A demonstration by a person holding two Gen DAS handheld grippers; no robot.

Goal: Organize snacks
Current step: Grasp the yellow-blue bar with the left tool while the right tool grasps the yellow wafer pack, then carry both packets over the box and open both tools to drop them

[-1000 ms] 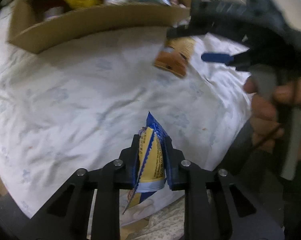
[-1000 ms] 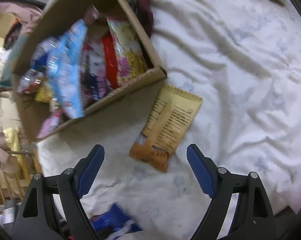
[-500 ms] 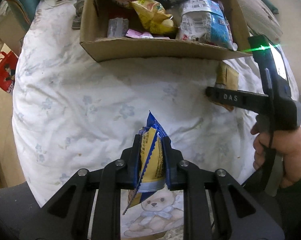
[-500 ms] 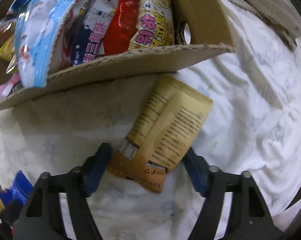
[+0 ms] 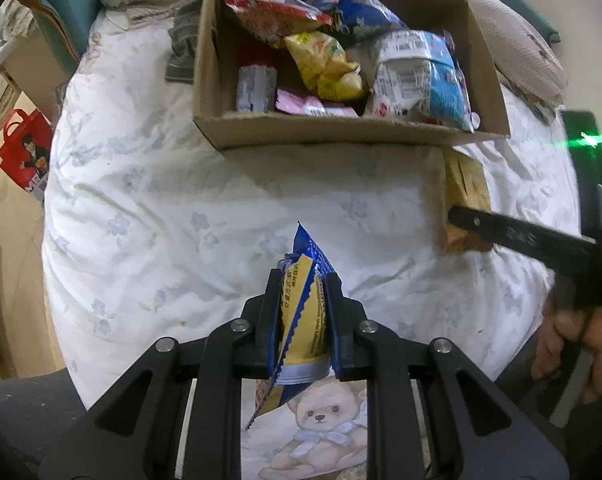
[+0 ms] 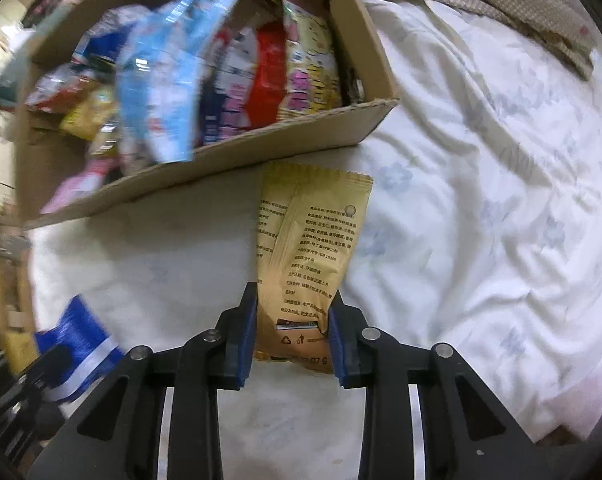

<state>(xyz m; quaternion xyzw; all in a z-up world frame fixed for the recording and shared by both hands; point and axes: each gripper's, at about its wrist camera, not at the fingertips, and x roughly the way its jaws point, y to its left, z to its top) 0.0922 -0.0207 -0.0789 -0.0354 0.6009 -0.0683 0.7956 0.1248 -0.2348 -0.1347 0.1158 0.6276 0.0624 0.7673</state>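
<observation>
My left gripper (image 5: 301, 312) is shut on a blue and yellow snack packet (image 5: 301, 320) and holds it above the white bedsheet, short of the cardboard box (image 5: 341, 132). The box holds several snack bags. My right gripper (image 6: 293, 328) is shut on the lower end of a tan snack packet (image 6: 309, 240), which lies on the sheet right against the box's (image 6: 229, 164) near wall. The tan packet (image 5: 463, 200) and the right gripper's arm also show at the right of the left wrist view. The blue packet (image 6: 77, 340) shows at the lower left of the right wrist view.
A white floral bedsheet (image 5: 161, 220) covers the bed. A knitted beige blanket (image 5: 521, 48) lies behind the box. A red bag (image 5: 25, 152) hangs beyond the bed's left edge. A teddy bear print (image 5: 321, 428) lies under the left gripper.
My right gripper has moved down to the tan packet and closed its jaws on it. My left gripper has pulled back, still holding the blue packet, so the whole box shows.
</observation>
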